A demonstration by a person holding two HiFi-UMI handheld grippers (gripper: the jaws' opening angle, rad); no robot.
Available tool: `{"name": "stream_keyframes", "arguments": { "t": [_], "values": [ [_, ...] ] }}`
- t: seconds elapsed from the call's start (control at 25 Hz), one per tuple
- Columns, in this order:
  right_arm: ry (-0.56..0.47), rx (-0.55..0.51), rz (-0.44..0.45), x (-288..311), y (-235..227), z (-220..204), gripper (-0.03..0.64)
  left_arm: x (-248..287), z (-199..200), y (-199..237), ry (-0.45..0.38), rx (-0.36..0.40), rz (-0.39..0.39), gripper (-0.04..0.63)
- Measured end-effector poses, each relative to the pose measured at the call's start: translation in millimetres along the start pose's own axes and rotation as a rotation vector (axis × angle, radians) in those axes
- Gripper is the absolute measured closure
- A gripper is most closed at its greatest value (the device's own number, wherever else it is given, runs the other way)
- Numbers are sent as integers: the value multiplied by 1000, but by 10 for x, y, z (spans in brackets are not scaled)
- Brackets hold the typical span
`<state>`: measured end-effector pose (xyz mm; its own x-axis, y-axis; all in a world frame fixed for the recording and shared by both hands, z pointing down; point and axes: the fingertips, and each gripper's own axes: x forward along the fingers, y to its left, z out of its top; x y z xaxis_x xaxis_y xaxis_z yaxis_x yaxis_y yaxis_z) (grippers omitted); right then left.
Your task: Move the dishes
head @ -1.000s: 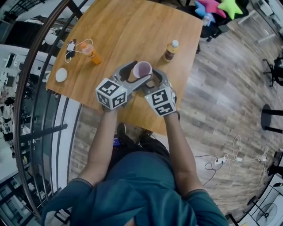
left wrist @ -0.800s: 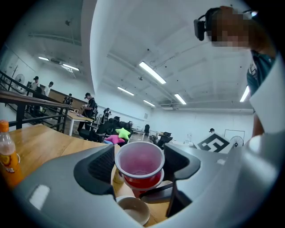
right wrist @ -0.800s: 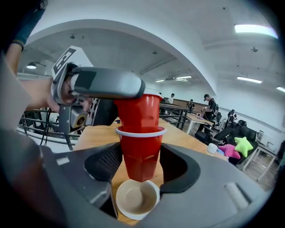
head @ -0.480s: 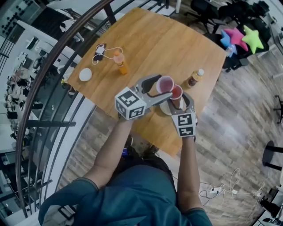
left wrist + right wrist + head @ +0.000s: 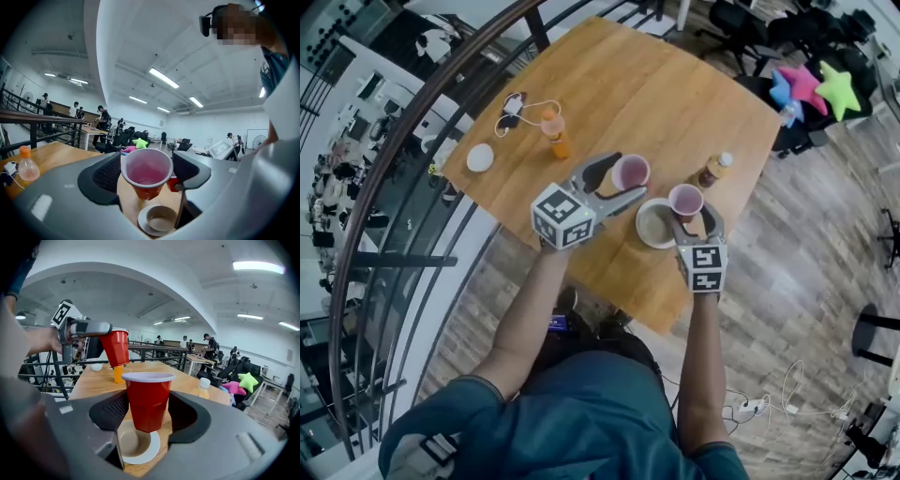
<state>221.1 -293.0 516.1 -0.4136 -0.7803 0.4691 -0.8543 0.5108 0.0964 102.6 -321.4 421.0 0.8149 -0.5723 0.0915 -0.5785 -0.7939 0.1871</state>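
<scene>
I hold two red plastic cups with pale insides above the wooden table [image 5: 609, 75]. My left gripper [image 5: 620, 182] is shut on one red cup [image 5: 630, 172] [image 5: 146, 171], held level and upright. My right gripper [image 5: 688, 210] is shut on the other red cup [image 5: 685, 199] [image 5: 147, 401], tilted down over a white bowl [image 5: 655, 224] [image 5: 136, 442]. The bowl stands on the table between the two grippers, near the front edge. In the right gripper view, the left gripper's cup [image 5: 116, 348] hangs up and to the left.
An orange bottle [image 5: 553, 133] stands at the table's left, with a white cable bundle [image 5: 517, 105] and a white round lid [image 5: 480, 157] near it. A brown bottle [image 5: 713, 169] stands beyond the right cup. A black railing [image 5: 412, 141] runs along the table's left side.
One second ago both grippers met at a single cup. The two cups have since come apart: the left one moved left, and the right one moved right over the bowl.
</scene>
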Motion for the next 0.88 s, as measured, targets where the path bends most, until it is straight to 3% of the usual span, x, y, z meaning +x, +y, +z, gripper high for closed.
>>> {"name": "stream_keyframes", "arguments": {
  "t": [0.2, 0.44, 0.88],
  "values": [
    [5, 66, -38, 8, -223, -156, 344, -66, -320, 284, 82, 37, 69, 255],
    [22, 166, -111, -49, -571, -635, 344, -136, -930, 476, 191, 97, 138, 255],
    [48, 307, -232, 29, -1123, -1494, 344, -176, -1640, 927, 315, 94, 233, 255]
  ]
}}
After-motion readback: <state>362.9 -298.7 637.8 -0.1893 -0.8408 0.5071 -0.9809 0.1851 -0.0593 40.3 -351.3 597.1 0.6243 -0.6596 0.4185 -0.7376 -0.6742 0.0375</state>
